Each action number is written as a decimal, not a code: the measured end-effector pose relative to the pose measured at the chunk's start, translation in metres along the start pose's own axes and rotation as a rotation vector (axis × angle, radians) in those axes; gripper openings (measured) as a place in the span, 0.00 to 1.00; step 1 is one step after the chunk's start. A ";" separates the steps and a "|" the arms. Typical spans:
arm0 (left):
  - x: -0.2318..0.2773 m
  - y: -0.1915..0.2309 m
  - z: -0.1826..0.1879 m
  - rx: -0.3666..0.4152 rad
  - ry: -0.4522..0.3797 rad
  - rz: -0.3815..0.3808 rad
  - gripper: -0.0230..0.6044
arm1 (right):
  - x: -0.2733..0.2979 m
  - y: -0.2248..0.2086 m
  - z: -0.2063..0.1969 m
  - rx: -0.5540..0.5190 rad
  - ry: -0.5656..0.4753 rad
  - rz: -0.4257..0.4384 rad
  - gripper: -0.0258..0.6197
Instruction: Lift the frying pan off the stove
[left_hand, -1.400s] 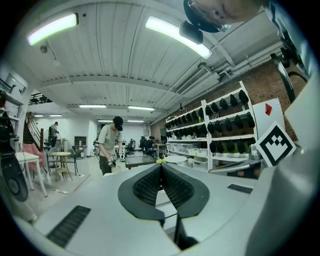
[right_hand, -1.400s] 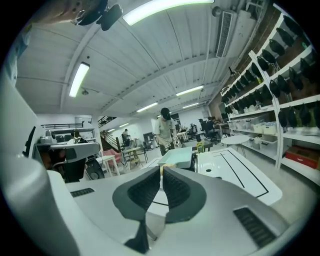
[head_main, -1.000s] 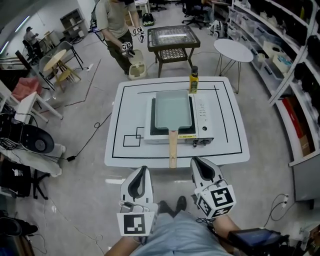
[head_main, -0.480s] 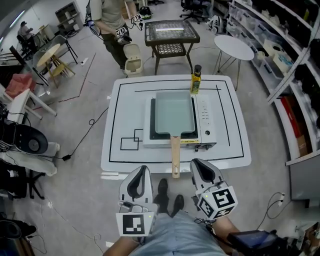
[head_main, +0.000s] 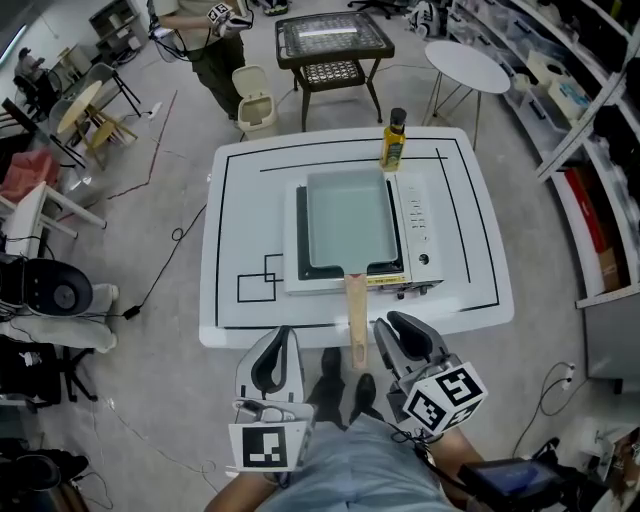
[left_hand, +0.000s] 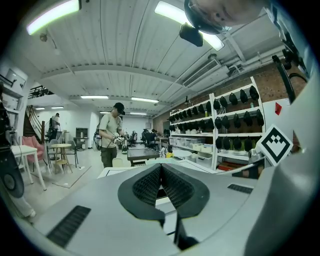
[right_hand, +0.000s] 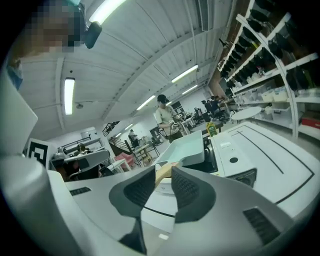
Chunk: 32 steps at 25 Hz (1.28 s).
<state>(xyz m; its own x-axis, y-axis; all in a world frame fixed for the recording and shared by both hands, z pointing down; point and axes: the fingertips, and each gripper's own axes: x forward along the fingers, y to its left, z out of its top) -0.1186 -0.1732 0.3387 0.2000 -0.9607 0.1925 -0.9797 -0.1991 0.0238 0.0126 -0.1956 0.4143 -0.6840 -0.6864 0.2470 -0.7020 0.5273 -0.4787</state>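
A pale green rectangular frying pan (head_main: 348, 220) sits on a white tabletop stove (head_main: 415, 235) on the white table (head_main: 230, 220). Its wooden handle (head_main: 356, 315) points at me and overhangs the table's near edge. My right gripper (head_main: 392, 330) hovers just right of the handle's end; its jaws are opening a little, with nothing between them. In the right gripper view the gripper (right_hand: 162, 172) looks along the handle (right_hand: 165, 169) to the pan (right_hand: 187, 150). My left gripper (head_main: 283, 338) hangs left of the handle, below the table edge, and is shut (left_hand: 161, 166) and empty.
A yellow oil bottle (head_main: 395, 140) stands behind the stove. Beyond the table are a black wicker-topped table (head_main: 330, 45), a round white table (head_main: 468, 68), a bin (head_main: 255, 98) and a person (head_main: 205, 40). Shelves (head_main: 590, 90) line the right side.
The table and pan have drawn nearer in the head view. Both grippers now sit closer to the handle's end, and the right jaws show a slight gap. The person at the back has moved left.
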 end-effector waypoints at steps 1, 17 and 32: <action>0.004 0.001 -0.002 -0.002 0.008 -0.004 0.06 | 0.004 0.000 -0.003 0.034 0.013 0.025 0.22; 0.065 0.027 -0.027 -0.014 0.074 -0.034 0.06 | 0.048 -0.005 -0.020 0.496 0.116 0.252 0.37; 0.107 0.056 -0.047 -0.049 0.133 -0.016 0.06 | 0.090 -0.003 -0.021 0.655 0.206 0.307 0.37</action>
<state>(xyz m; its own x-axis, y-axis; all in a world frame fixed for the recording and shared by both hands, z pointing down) -0.1528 -0.2779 0.4068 0.2149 -0.9227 0.3202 -0.9766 -0.2013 0.0754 -0.0508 -0.2482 0.4556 -0.8984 -0.4149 0.1438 -0.2562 0.2294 -0.9390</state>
